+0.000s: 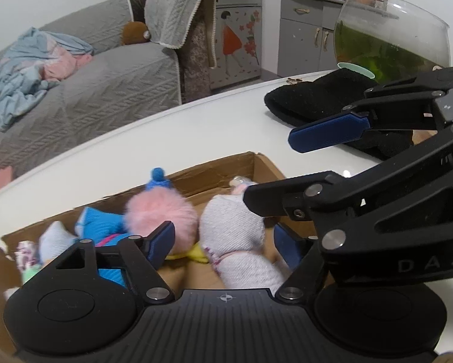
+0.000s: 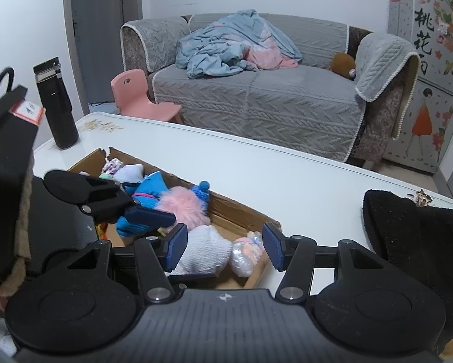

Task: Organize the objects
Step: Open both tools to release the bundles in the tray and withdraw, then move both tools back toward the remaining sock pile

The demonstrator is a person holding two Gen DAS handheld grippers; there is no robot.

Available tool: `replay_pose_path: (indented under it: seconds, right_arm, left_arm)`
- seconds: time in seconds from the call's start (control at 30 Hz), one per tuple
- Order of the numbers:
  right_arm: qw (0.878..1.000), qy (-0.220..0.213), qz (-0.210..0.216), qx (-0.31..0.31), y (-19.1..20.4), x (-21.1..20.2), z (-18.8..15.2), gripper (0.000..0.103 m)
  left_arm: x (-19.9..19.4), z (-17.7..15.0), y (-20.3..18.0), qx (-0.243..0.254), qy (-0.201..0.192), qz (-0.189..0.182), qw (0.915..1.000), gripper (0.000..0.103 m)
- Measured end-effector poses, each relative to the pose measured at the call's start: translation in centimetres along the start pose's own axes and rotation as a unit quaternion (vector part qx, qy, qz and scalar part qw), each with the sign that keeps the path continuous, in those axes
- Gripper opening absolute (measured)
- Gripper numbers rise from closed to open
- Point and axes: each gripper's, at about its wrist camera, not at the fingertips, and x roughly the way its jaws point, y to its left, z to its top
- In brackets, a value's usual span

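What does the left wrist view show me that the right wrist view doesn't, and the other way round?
Only the left wrist view: the glass fishbowl with greenish water and the grey cabinet behind it. Only the right wrist view: the black bottle on the table corner, the pink chair and the door. Both: the cardboard box of soft toys, the white sock, the black hat, and the sofa. Both grippers, left and right, are open.
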Motion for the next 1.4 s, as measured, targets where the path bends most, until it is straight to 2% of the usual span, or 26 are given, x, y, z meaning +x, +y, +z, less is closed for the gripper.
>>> replay_pose_path:
  seconds: [0.37, 0.57, 0.7, 0.83, 1.07, 1.27, 1.4]
  right_arm:
    - [1.0, -0.001, 0.014, -0.015, 2.9, -1.4, 0.3, 0.053]
    - [1.0, -0.006, 0.022, -0.015, 4.9, -2.8, -0.1, 0.057]
    - [0.999, -0.007, 0.035, -0.02, 6.5, -4.0, -1.3, 0.064]
    - [0.999, -0.003, 0.045, -0.022, 7.7, -4.9, -2.4, 0.065]
    - [0.998, -0.003, 0.055, -0.019, 9.4, -5.6, -4.0, 0.071]
    - [0.998, 0.006, 0.058, 0.002, 10.4, -5.8, -7.0, 0.075]
    - [0.997, 0.012, 0.064, 0.039, 10.6, -5.5, -9.5, 0.077]
  left_arm:
    - [-4.7, -1.5, 1.6, 0.008, -0.002, 0.045, 0.9989, 0.085]
    - [-8.6, -3.5, 3.9, -0.012, -0.003, 0.067, 0.9977, 0.086]
    - [-12.1, -6.0, 4.9, -0.017, -0.019, 0.08, 0.9964, 0.089]
    - [-14.9, -8.7, 5.2, -0.022, -0.026, 0.092, 0.9952, 0.089]
    - [-17.8, -13.1, 5.8, -0.088, -0.028, 0.111, 0.9896, 0.091]
    - [-19.1, -18.0, 3.8, -0.126, -0.02, 0.098, 0.9869, 0.092]
    - [-19.1, -20.7, 1.4, -0.142, -0.015, 0.083, 0.9863, 0.092]
